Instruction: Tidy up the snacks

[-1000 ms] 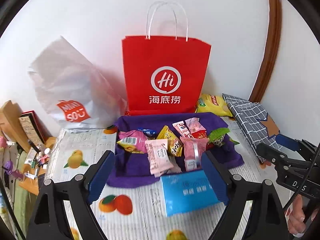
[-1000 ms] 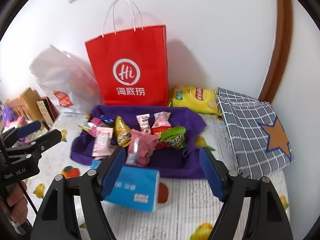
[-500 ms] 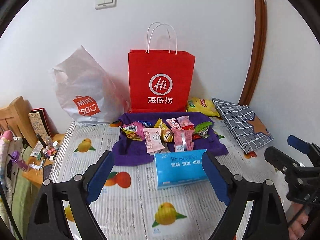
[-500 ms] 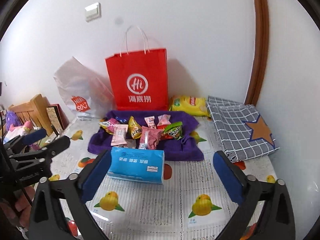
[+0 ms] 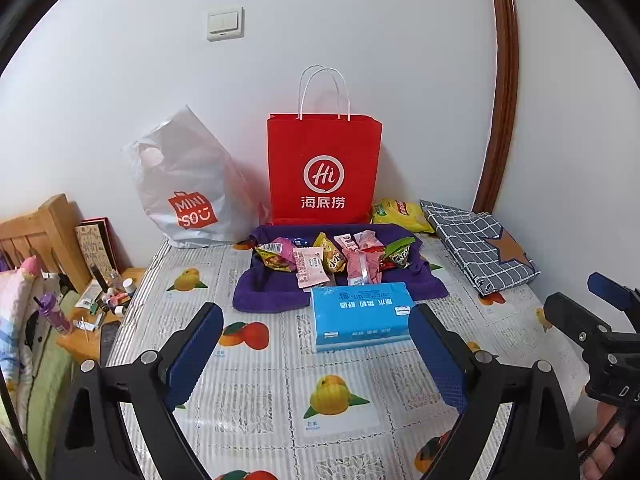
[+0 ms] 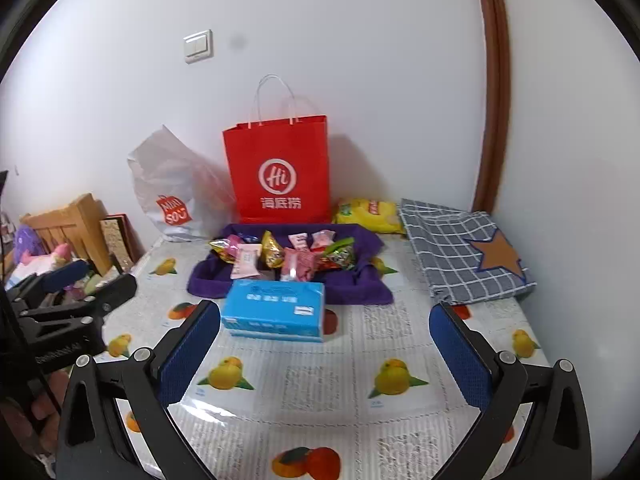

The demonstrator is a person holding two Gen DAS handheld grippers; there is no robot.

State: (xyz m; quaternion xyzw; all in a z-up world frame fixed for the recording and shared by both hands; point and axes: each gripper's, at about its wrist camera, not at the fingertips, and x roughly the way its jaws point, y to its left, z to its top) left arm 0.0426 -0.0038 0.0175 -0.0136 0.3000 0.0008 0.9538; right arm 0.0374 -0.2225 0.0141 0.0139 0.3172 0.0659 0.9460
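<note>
Snacks (image 5: 332,258) are lying heaped in the purple cloth tray (image 5: 264,292) near the table's (image 5: 280,396) far edge, touching the blue tissue pack (image 5: 362,316). You're holding both the left gripper (image 5: 316,354) and right gripper (image 6: 326,350) wide open, gripping nothing.

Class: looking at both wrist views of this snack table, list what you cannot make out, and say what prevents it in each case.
- Inside of the red paper bag: both views, hidden by its own front.
- Contents of the white Miniso bag: both views, opaque plastic.
- Part of the purple cloth: right wrist view, behind the blue tissue pack.
- Snack packets' print: too small.
- Bedside clutter: left wrist view, tiny and distorted near the edge.
</note>
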